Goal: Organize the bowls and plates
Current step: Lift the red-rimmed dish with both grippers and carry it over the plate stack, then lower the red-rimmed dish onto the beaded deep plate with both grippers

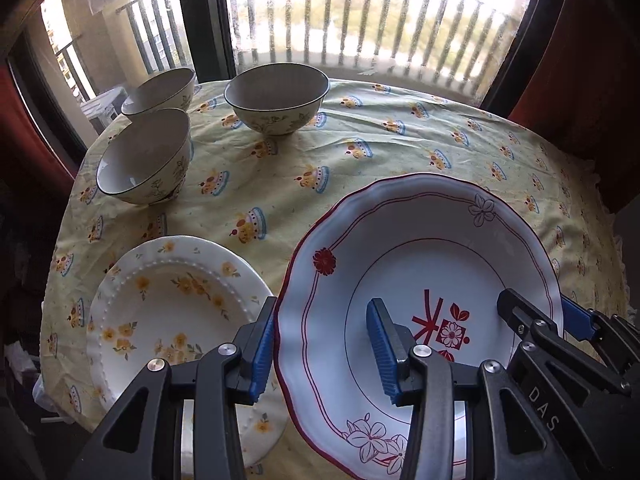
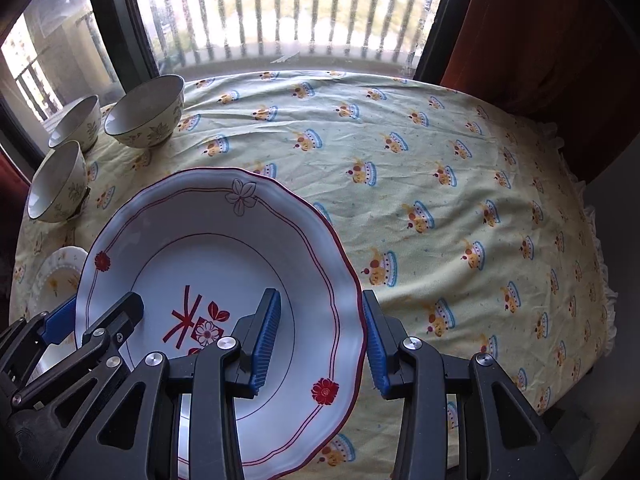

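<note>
A white plate with a red scalloped rim and red flower motif (image 1: 420,248) (image 2: 208,248) hangs tilted above the table. My left gripper (image 1: 324,354) is shut on its left rim and my right gripper (image 2: 320,340) on its right rim. In each grip one blue pad sits inside the plate and one outside. A white plate with yellow flowers (image 1: 172,300) (image 2: 56,276) lies on the cloth just left of the held plate. Three cream floral bowls stand at the far left: one at the back middle (image 1: 276,96) (image 2: 144,110), one in the back corner (image 1: 158,90) (image 2: 76,122), one nearer (image 1: 144,156) (image 2: 58,180).
A round table under a yellow cloth printed with cakes (image 1: 360,148) (image 2: 440,200) fills both views. Its frilled edge drops off at the right (image 2: 596,240). Behind it are a window with a balcony railing (image 1: 360,20) and red curtains (image 2: 540,32).
</note>
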Available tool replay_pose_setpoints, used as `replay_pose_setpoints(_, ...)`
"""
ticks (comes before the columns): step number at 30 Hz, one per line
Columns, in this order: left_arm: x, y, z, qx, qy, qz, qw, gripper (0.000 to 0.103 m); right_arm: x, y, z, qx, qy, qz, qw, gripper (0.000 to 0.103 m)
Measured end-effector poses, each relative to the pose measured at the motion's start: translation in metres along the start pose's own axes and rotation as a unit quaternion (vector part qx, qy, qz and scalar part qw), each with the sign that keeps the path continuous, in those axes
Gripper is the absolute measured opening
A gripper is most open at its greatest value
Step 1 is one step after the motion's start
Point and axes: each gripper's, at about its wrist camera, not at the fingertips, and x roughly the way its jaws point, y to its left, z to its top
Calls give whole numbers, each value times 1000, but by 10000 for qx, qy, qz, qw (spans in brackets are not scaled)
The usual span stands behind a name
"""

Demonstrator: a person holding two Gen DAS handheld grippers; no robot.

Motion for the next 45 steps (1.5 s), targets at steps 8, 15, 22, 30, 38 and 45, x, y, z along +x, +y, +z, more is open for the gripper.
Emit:
replay_pose_setpoints(8,-6,62,-15,-96,-47,125,9999,44,-5,64,-16,-102,34,167,9998,44)
replay_pose_setpoints(15,-4,106,-25,-169,40,182,9997,44,-2,109,-28,-171,118,228,9995,44)
replay_pose_setpoints(22,7,136,-34,-213,213,202,9993,44,7,144,-34,-255,242,217,9991,44)
replay_pose_setpoints(30,23,151,-44,-285,426,152,9986,44,17,163,-36,-375,360,89,9986,44)
replay_pose_setpoints(38,25,151,-47,-239,390,257,9986,45,22,168,-35,-452,411,-25,9981,44)
replay_pose_setpoints(45,29,153,-49,-282,435,310,9982,45,22,168,-33,-425,447,156,9980,44)
